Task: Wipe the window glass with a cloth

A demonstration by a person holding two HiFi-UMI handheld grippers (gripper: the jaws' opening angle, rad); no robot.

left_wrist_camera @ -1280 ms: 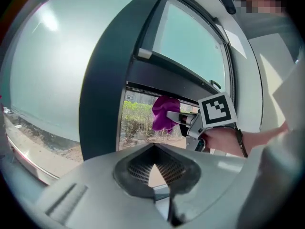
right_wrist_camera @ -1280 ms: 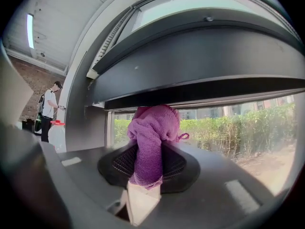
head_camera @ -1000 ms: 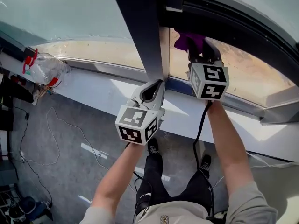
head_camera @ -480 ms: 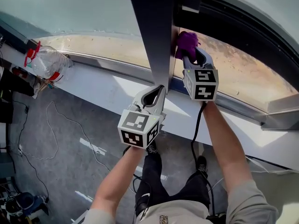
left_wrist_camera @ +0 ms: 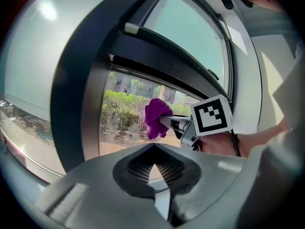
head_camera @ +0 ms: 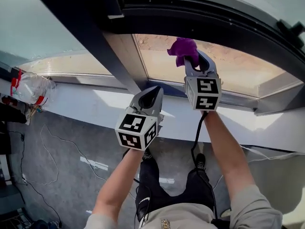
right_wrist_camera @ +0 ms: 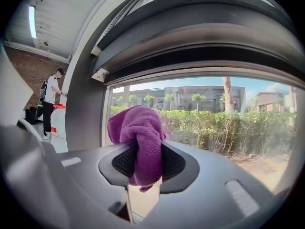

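**Q:** Where is the cloth, and what holds it?

**A:** The cloth [head_camera: 183, 48] is purple and bunched, at the upper centre of the head view. The right gripper [head_camera: 194, 61] has it clamped between its jaws, with the bunched end turned toward the glass [head_camera: 233, 63]. No view shows whether the cloth touches the pane.

**Q:** State of the other claw?

**A:** The left gripper [head_camera: 151, 97] is at mid-frame, lower, above the sill [head_camera: 86, 104]. Its jaws are clenched together with nothing between them, and it appears to take no part in the work.

**Q:** Which step is in hand?

**A:** Judged from position, this is a wiping pass on the left part of the pane, near the dark frame [head_camera: 95, 46]. The glass toward the right of the picture probably remains to be covered.

**Q:** What does the next move call for?

**A:**
1. Press the cloth onto the pane.
2. Sweep toward the right of the frame in one even stroke.
3. Hold the clamp firm so that the cloth cannot slip out.
4. Let only the cloth meet the glass, never the jaw tips
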